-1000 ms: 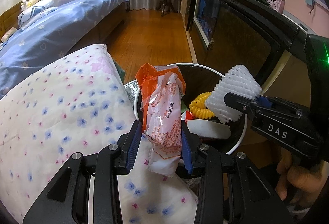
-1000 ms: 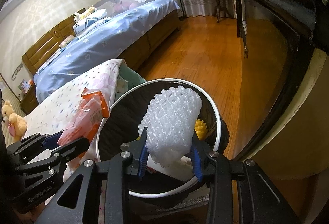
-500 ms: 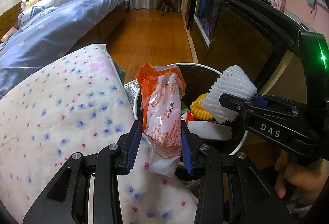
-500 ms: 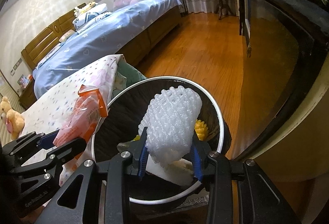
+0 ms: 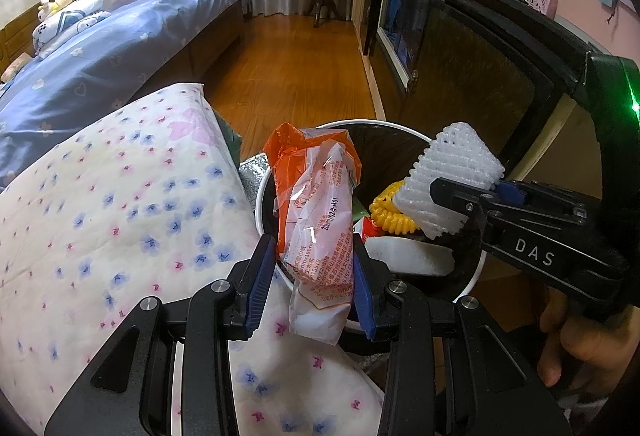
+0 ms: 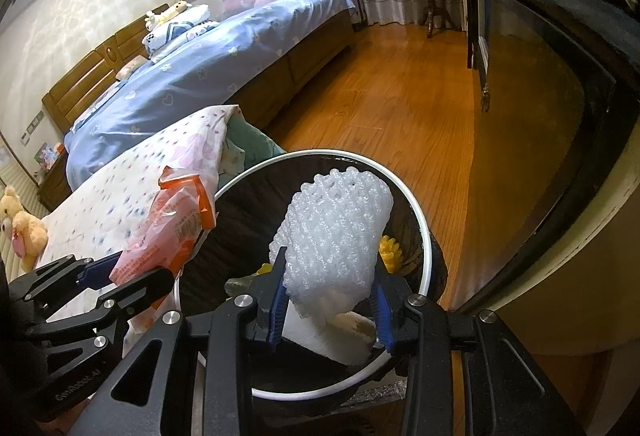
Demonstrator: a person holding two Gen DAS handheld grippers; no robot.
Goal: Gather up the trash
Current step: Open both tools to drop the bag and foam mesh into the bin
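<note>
A: Over the trash bin [image 5: 260, 203] now, both at once. Left gripper [image 5: 314, 278] pinching an orange-and-white wrapper [image 5: 320, 215], pads pressed on its lower half, top end leaning in over the near-left part of the rim.

B: And on the other side of the bin?

A: Right gripper [image 6: 330, 300] clamped on a white foam fruit net [image 6: 336, 236], squeezed at the waist, hanging right above the opening (well inside the white rim, going by the right wrist view).

B: Anything down in the bin already?

A: Plenty. A yellow foam net [image 5: 386, 211], a white flat piece [image 5: 408, 258], a bit of red beside them, all against a black liner. So some collecting done, by the look of it.

B: Left to do?

A: Letting go, mostly. Neither piece dropped yet. Foam net probably falls clean from there. Wrapper a touch riskier: lower end hanging outside the rim, over the floral quilt [image 5: 120, 215] that butts up against the bin's left side. Likely needs a nudge further in before release.

B: More trash around the bin?

A: Cannot tell. None showing on the quilt or on the wooden floor [image 6: 400, 107] beyond the bin, but much of the room hidden behind the grippers.
</note>
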